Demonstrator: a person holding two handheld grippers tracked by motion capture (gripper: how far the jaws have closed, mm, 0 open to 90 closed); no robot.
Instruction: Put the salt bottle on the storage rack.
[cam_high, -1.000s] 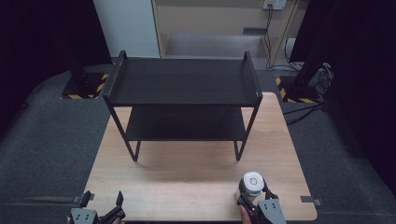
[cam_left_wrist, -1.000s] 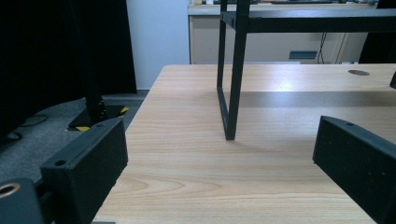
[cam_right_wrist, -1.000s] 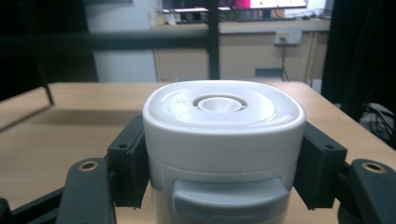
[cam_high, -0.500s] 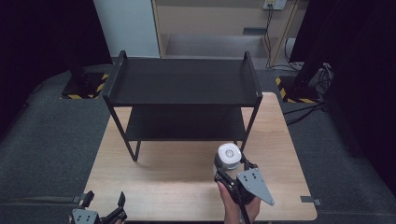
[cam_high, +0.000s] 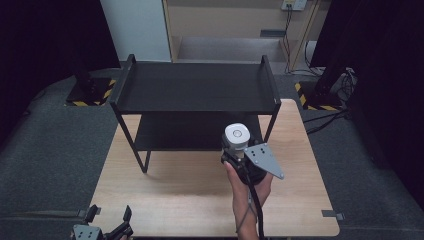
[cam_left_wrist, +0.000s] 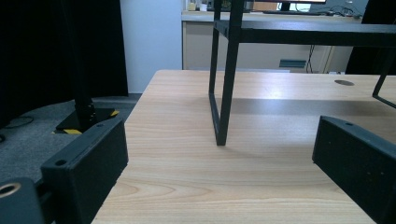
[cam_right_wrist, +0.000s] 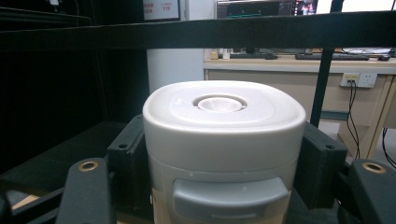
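Lab or test room: dark curtains (cam_high: 45, 45), hazard-striped stand bases (cam_high: 90, 92), wall sockets (cam_right_wrist: 358, 79), monitors (cam_right_wrist: 254, 8) on a bench.

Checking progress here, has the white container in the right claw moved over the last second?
Yes. The white container, held in the right claw, has travelled away from the table's near edge toward the black shelf, now reaching its lower tier's front.

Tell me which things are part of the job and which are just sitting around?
Part of the job, probably:
white container, held by the right gripper
black shelf

Just sitting around:
left gripper, open and idle
cables on the floor
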